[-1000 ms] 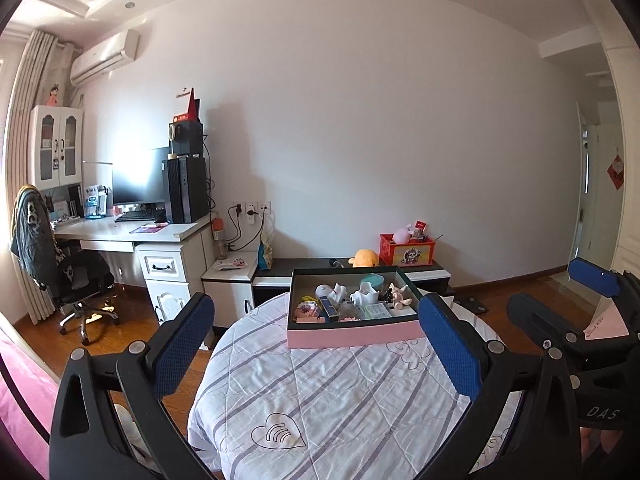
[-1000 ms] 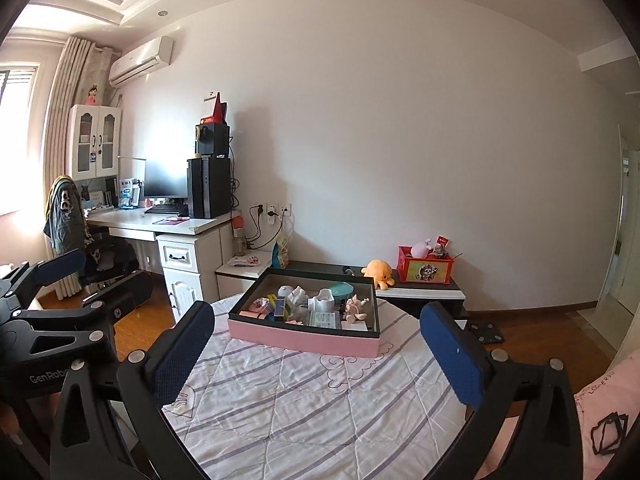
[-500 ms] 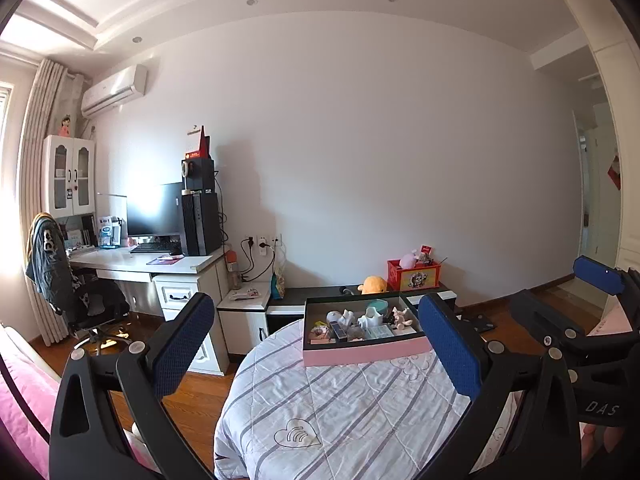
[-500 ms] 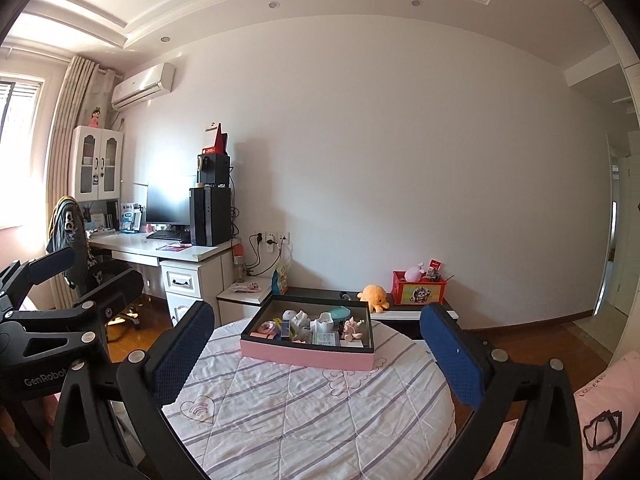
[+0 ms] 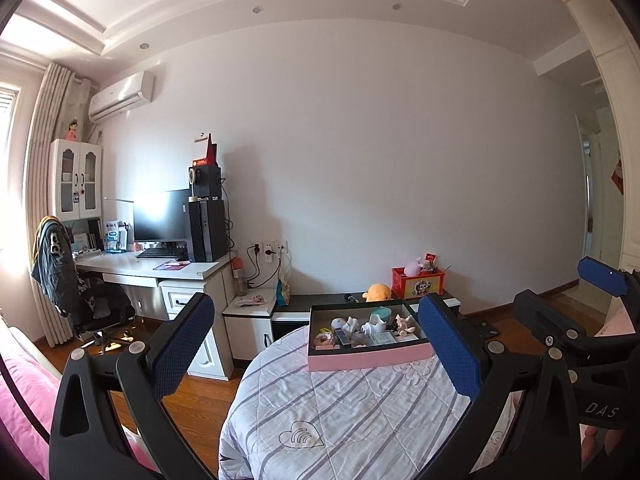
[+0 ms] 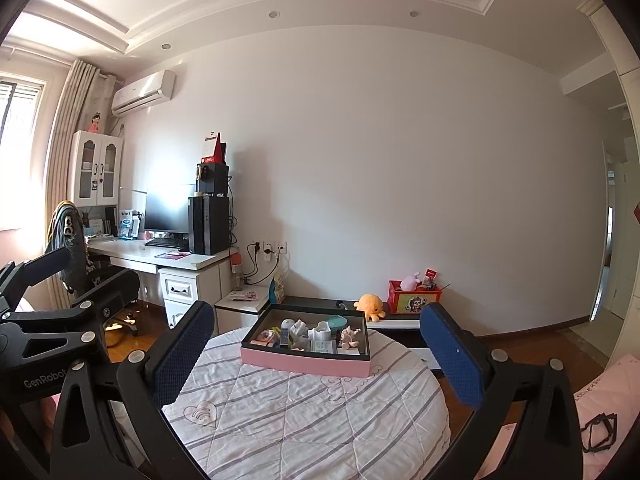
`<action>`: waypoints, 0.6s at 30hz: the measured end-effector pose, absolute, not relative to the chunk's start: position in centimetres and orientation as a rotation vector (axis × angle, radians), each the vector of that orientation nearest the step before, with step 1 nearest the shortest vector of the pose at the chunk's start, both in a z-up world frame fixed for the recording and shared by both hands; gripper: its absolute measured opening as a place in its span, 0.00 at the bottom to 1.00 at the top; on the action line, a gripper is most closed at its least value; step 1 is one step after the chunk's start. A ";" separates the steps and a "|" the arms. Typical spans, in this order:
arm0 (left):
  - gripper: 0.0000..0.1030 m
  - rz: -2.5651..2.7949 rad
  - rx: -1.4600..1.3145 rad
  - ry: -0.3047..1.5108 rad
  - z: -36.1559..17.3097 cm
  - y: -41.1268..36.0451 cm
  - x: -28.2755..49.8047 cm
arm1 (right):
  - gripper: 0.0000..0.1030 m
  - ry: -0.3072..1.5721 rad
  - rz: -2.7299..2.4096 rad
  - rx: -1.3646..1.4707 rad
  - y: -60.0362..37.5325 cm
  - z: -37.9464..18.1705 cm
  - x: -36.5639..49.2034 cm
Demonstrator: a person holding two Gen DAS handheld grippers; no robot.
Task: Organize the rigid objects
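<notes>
Pink on its outer walls and dark inside, the shallow box sits on the far part of the round table, which is covered by a striped quilted cloth. In the box lie small rigid things: white figurines, a teal dish, a pale pink figure; finer detail is too small to tell.

The left gripper hovers well short of the box, tongs released and spread wide, nothing between the blue pads. The right gripper hangs likewise — wide apart and empty.

The left wrist view shows the right gripper beside the box at the right edge, with a doorway behind it. The right wrist view instead shows the left gripper left of the box, and a window behind that. Only this view shows the box's near right corner and the bare wooden floor to its right. Both views show the orange plush and red bin on the low cabinet behind the box, and the desk to its left.

Against the frame a second ago, the box looks smaller and farther in both views and more ceiling shows — both grippers have drawn back and tipped upward. The box's contents look unchanged.
</notes>
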State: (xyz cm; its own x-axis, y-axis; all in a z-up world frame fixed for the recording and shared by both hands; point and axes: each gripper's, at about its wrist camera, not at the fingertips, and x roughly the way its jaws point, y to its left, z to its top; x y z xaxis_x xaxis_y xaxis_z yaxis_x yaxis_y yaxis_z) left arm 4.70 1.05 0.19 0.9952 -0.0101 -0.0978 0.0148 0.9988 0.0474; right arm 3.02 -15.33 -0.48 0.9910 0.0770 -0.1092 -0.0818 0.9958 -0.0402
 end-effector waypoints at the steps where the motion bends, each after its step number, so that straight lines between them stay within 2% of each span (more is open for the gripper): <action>1: 1.00 -0.012 0.047 0.096 0.2 1.1 4.6 | 1.00 0.108 0.078 -0.045 -15.4 -0.5 3.0; 18: 1.00 -0.013 0.042 0.090 1.2 0.7 4.1 | 1.00 0.097 0.027 -0.032 -15.6 0.0 2.6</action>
